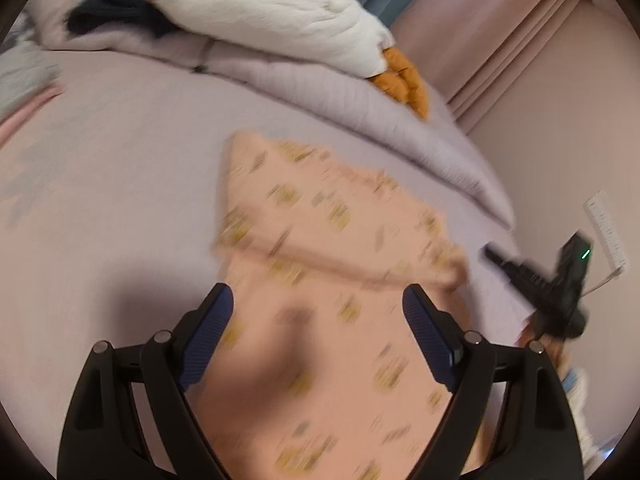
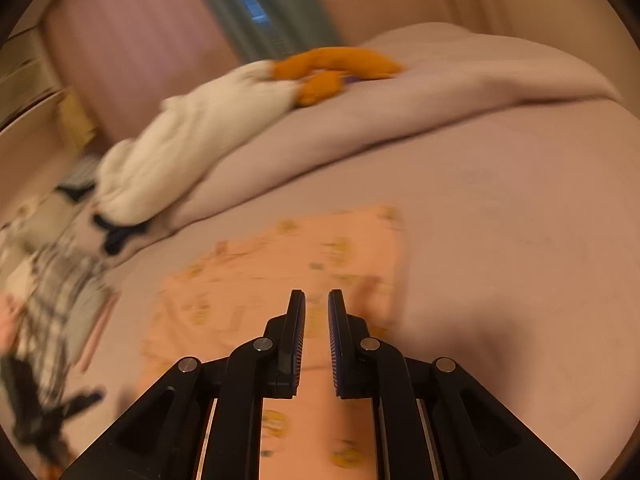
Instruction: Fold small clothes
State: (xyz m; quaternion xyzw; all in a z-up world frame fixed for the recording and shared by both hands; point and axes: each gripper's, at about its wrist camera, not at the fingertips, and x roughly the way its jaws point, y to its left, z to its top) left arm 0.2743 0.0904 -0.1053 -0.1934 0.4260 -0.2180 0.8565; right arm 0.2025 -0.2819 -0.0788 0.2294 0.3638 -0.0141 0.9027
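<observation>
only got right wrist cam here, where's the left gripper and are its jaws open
Observer: The left gripper hangs over the near part of the peach garment, jaws wide open, gripping nothing.
Operator: is the cloth folded at all
Observer: It looks so. The far part lies doubled over the rest, and its fold edge runs side to side just ahead of the jaws.

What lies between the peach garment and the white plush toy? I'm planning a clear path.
In the left wrist view, only bare bedsheet and the folded quilt separate the peach garment from the plush toy.
</observation>
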